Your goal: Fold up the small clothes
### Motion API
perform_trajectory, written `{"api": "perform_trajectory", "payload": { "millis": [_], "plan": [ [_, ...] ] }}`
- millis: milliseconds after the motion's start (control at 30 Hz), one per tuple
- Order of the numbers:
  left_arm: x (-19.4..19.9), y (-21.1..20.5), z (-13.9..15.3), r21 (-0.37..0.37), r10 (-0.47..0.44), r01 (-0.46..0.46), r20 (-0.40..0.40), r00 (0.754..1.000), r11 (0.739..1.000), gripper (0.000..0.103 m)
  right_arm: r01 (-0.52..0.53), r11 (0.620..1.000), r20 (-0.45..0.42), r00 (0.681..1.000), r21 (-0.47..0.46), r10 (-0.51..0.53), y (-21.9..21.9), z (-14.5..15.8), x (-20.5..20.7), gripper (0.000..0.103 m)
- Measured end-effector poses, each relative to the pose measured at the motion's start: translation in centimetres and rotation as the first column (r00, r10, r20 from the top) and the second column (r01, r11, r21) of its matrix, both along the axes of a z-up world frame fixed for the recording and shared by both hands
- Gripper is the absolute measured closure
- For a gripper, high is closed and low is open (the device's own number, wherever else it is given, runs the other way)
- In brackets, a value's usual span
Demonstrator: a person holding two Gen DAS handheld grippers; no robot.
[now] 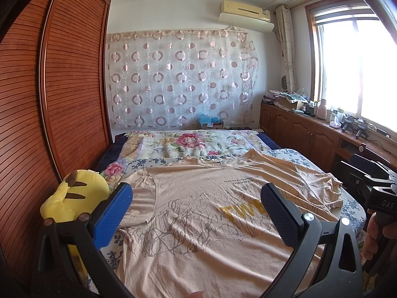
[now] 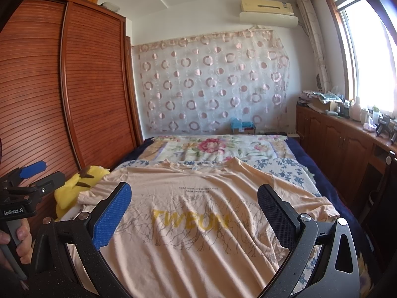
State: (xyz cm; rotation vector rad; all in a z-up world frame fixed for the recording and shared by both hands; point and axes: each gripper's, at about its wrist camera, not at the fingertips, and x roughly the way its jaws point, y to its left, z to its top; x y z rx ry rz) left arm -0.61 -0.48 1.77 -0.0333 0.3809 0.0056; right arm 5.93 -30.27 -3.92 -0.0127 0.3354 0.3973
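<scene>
A peach T-shirt [image 1: 198, 198] with yellow letters and a grey line print lies spread face up on the bed, collar at the far end; it also shows in the right wrist view [image 2: 198, 198]. Its right sleeve is rumpled [image 1: 320, 186]. My left gripper [image 1: 196, 203] is open and empty, held above the shirt's near left part. My right gripper [image 2: 194, 204] is open and empty above the shirt's near middle. The right gripper's body shows at the right edge of the left wrist view [image 1: 377, 186]; the left one shows at the left edge of the right wrist view [image 2: 24, 183].
A yellow plush toy [image 1: 74, 196] lies at the bed's left edge beside the wooden wardrobe [image 1: 62, 99]. A floral quilt [image 1: 193, 144] covers the far bed. Wooden cabinets [image 1: 310, 134] with clutter run along the right under the window.
</scene>
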Motion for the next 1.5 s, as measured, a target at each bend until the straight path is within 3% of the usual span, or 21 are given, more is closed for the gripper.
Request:
{"api": "perform_trajectory", "payload": {
  "millis": [133, 200, 800, 1500],
  "plan": [
    [0.5, 0.3, -0.6, -0.004, 0.008, -0.008, -0.021, 1.000, 1.000, 0.000, -0.005, 1.000, -0.012, 1.000, -0.002, 0.005, 0.2, 0.6, 0.4, 0.000],
    [0.9, 0.6, -1.3, -0.006, 0.013, -0.014, -0.032, 0.999, 1.000, 0.000, -0.005, 1.000, -0.016, 1.000, -0.004, 0.005, -0.1, -1.3, 0.6, 0.000],
    [4.8, 4.6, -7.2, -0.003, 0.035, -0.036, -0.161, 0.986, 0.999, 0.000, -0.058, 0.998, -0.105, 0.993, -0.036, 0.054, 2.4, -4.5, 3.9, 0.000],
    [10.8, 15.8, -10.1, -0.022, 0.138, -0.152, -0.306, 0.942, 0.988, 0.000, -0.278, 0.950, -0.262, 0.936, -0.143, 0.235, 10.0, -8.0, 13.2, 0.000]
  ]
}}
